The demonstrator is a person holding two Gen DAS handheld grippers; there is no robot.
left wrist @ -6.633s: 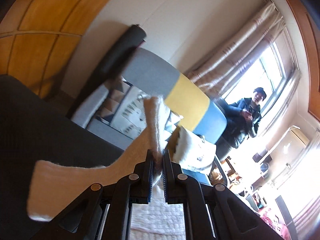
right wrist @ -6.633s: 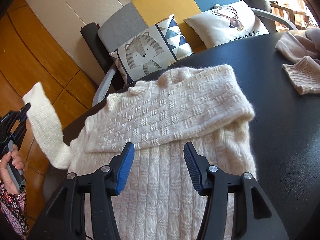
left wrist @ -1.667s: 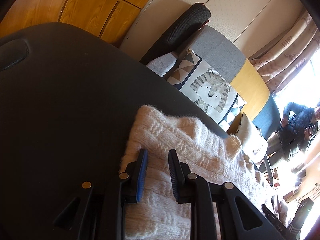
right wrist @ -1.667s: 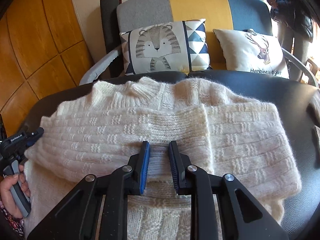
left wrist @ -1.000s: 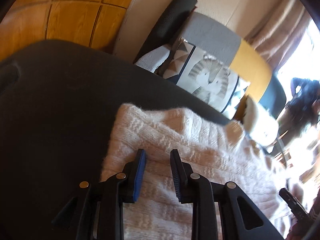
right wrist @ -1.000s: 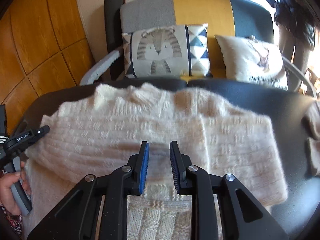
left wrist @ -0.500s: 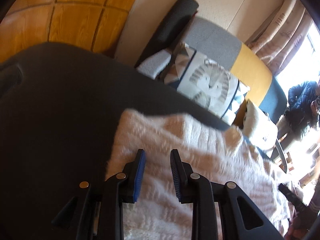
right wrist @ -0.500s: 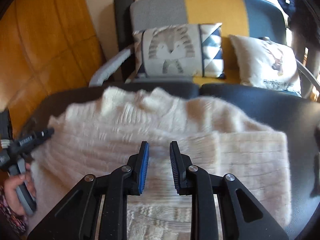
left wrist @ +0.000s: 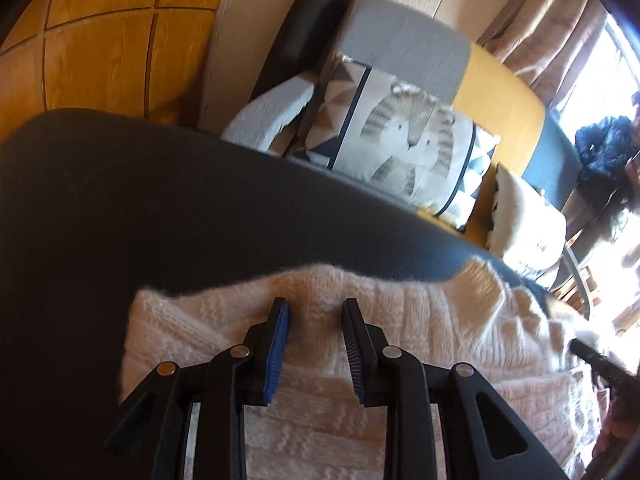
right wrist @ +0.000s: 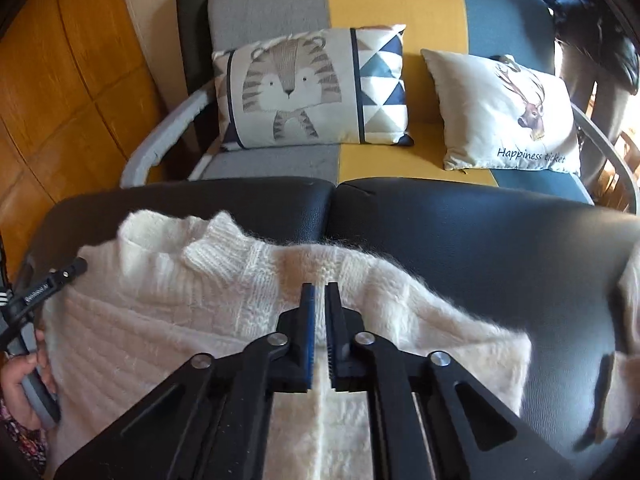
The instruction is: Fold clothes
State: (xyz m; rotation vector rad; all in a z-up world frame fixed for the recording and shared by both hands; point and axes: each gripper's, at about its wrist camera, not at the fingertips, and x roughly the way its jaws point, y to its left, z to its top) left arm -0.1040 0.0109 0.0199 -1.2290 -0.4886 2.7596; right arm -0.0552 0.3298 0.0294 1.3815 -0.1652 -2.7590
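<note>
A cream knit sweater (left wrist: 420, 320) (right wrist: 160, 320) lies on the black padded table (left wrist: 160, 200) (right wrist: 480, 232), sleeves folded across its body. My left gripper (left wrist: 314, 308) hovers at the sweater's far shoulder edge, jaws apart, knit showing in the gap but not pinched. My right gripper (right wrist: 320, 290) is at the far edge right of the collar (right wrist: 212, 248); its jaws are closing to a narrow slit with a ridge of knit between them. In the right wrist view, the left gripper (right wrist: 52, 280) sits at the far left, held by a hand (right wrist: 24, 376).
Behind the table stands a grey, yellow and blue sofa (right wrist: 400, 0) with a tiger pillow (right wrist: 304, 88) and a deer pillow (right wrist: 504, 112). A person (left wrist: 600, 152) stands by the window. Another pale garment (right wrist: 628, 280) lies at the table's right edge.
Both grippers slid forward over the sweater to its far edge near the collar. The right jaws went from slightly apart to nearly together. The left jaws kept their gap.
</note>
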